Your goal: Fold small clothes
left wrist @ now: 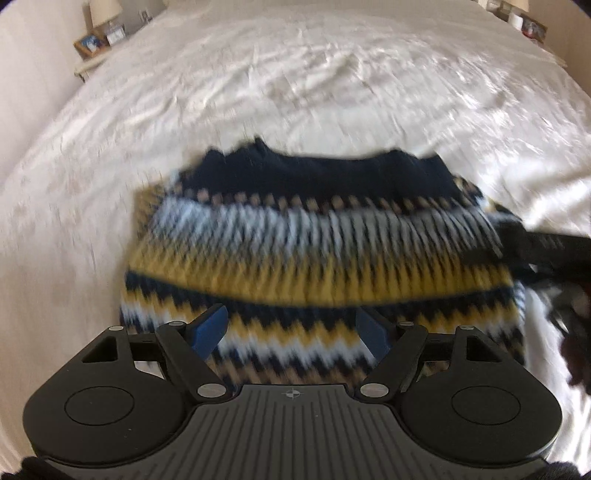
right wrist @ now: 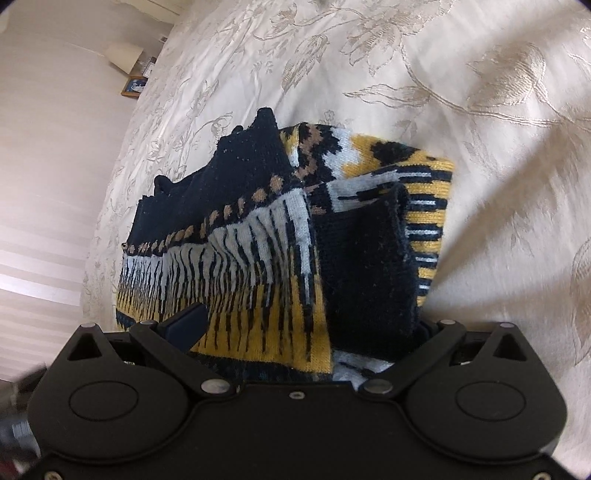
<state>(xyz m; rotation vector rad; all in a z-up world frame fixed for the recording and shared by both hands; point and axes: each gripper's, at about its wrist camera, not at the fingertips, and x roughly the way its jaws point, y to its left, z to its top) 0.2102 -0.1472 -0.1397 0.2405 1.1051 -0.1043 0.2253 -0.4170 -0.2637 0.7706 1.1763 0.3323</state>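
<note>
A small knitted sweater [left wrist: 317, 240] with navy, yellow, white and tan zigzag bands lies folded on the bed. My left gripper [left wrist: 295, 332] is open, its blue fingertips [left wrist: 210, 328] spread just above the sweater's near edge, holding nothing. My right gripper shows in the left wrist view [left wrist: 546, 251] at the sweater's right side. In the right wrist view the sweater [right wrist: 280, 240] fills the space between the jaws of my right gripper [right wrist: 295, 325]; the jaws stand wide apart, one blue fingertip [right wrist: 186, 325] shows, the other is hidden by a navy sleeve [right wrist: 369, 273].
The sweater lies on a cream floral bedspread [left wrist: 295, 81] [right wrist: 461, 92]. A nightstand with a lamp and picture frames [left wrist: 99, 37] stands at the far left; more items stand at the far right [left wrist: 524, 22].
</note>
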